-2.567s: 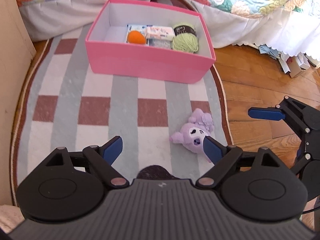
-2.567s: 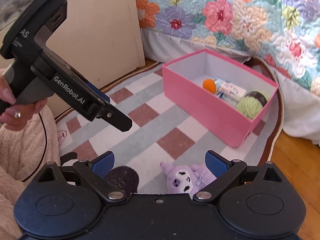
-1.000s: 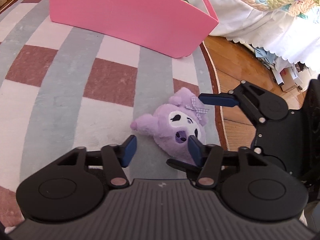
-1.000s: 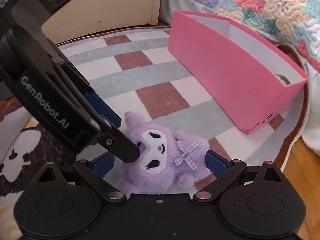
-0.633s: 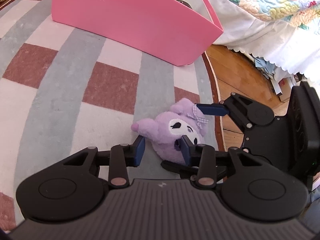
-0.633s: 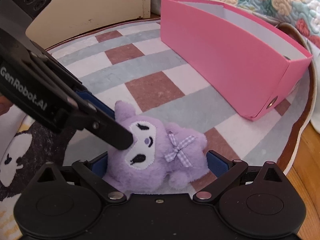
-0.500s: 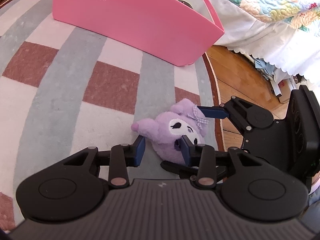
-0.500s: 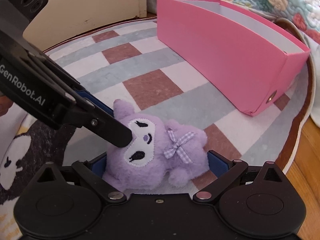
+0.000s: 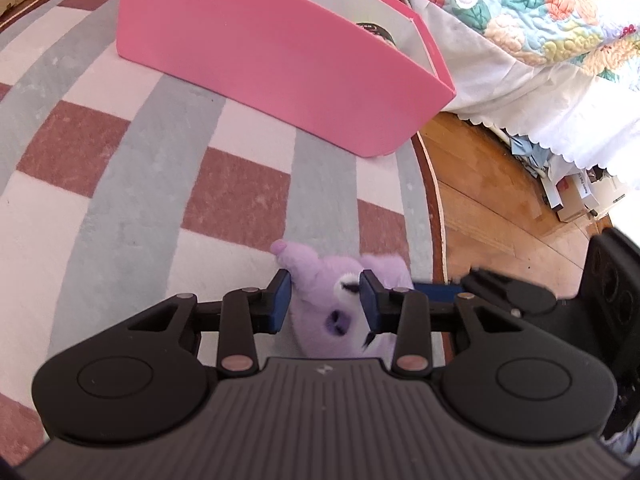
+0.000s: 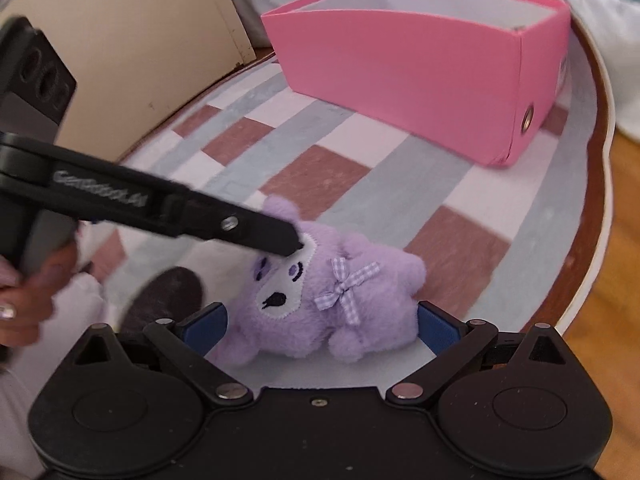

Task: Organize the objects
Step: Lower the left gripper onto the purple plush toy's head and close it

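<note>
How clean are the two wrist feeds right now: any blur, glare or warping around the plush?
Left wrist view: mostly sharp, the purple plush slightly soft, the pink box bowed by the fisheye, and the bedspread washed out by bright light. Right wrist view: motion-smeared throughout, worst on the left gripper, whose lettering is unreadable; the rug curves strongly.

Checked rug (image 9: 100, 200) (wood floor (image 9: 500, 200) beside)

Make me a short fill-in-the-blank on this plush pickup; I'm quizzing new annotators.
1. The left gripper is shut on the head of the ____ plush toy.
2. The right gripper is ____, its pads either side of the toy.
3. The box on the checked rug is ____.

Missing words: purple; open; pink
</note>
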The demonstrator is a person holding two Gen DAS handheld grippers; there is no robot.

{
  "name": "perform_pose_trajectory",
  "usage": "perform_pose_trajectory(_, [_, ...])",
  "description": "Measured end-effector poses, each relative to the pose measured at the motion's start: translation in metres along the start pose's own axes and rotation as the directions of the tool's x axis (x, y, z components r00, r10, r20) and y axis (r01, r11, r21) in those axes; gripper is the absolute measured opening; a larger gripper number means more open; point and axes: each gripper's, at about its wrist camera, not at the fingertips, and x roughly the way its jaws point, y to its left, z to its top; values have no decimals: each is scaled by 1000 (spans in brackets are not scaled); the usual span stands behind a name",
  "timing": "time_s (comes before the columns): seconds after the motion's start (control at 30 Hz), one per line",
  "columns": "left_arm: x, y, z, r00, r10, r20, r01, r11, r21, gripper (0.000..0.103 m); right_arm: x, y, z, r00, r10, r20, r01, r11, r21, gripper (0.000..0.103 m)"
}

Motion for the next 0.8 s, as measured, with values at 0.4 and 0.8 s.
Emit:
perform_pose_trajectory(0.4, [-7,1,-5,997,54,-61,-51,998,49,40,-9,31,-15,995,-85,52,83,996,37,100])
perform_pose_trajectory(0.8, [-6,-4,-11,997,40,-62,-36,997,73,25,-9,27,-26,979,-176,107,149,964,220,79])
